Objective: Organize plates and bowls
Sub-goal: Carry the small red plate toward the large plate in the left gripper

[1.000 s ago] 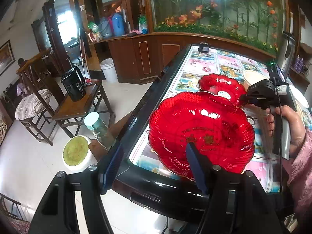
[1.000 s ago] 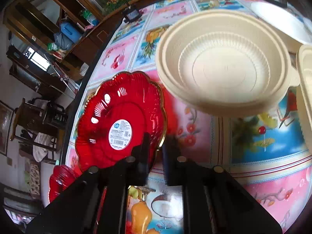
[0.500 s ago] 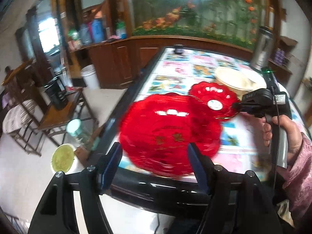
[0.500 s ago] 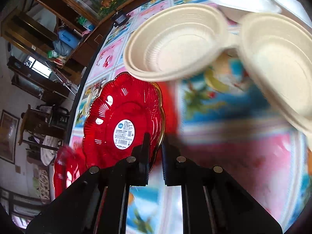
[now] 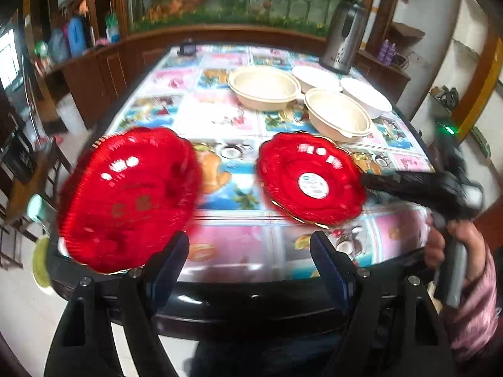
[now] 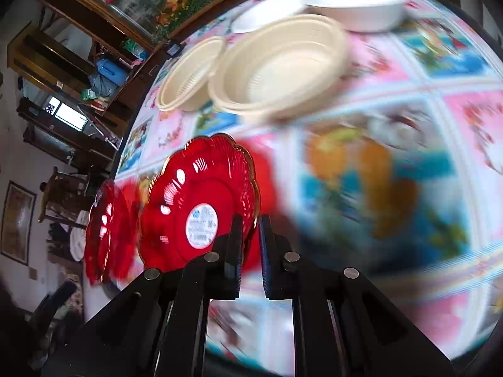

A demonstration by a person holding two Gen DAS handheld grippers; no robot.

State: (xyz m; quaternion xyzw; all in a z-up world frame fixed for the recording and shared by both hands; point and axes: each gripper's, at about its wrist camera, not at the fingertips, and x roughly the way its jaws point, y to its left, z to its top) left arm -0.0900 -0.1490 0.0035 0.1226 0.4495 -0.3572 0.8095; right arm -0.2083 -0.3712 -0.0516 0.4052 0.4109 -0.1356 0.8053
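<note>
Left gripper [image 5: 250, 262]: its jaws are opening wide. Nothing is between the two blue pads. It hangs over the near edge of the table.
Right gripper [image 6: 250, 242]: its jaws are pinched tight on the rim of the small red plate. A hand [image 5: 452, 245] in a pink sleeve holds its grey handle.
Small red plate [image 5: 309, 177]: it has a wavy gold rim and a round white sticker in the middle. It is held up off the table, tilted, on the right side in the left wrist view.
Big red plate [image 5: 129, 198]: it sits at the near left corner of the table, apart from the small one. It looks blurry. No claw touches it.
Cream bowls [image 5: 264, 86]: two of them sit side by side, farther back on the table.
White bowls [image 5: 366, 95]: two more, just behind the cream ones.
Table [image 5: 220, 116]: it has a bright cloth with fruit and flower pictures and a black edge.
Metal flask [image 5: 344, 36]: it stands at the far right end of the table.
</note>
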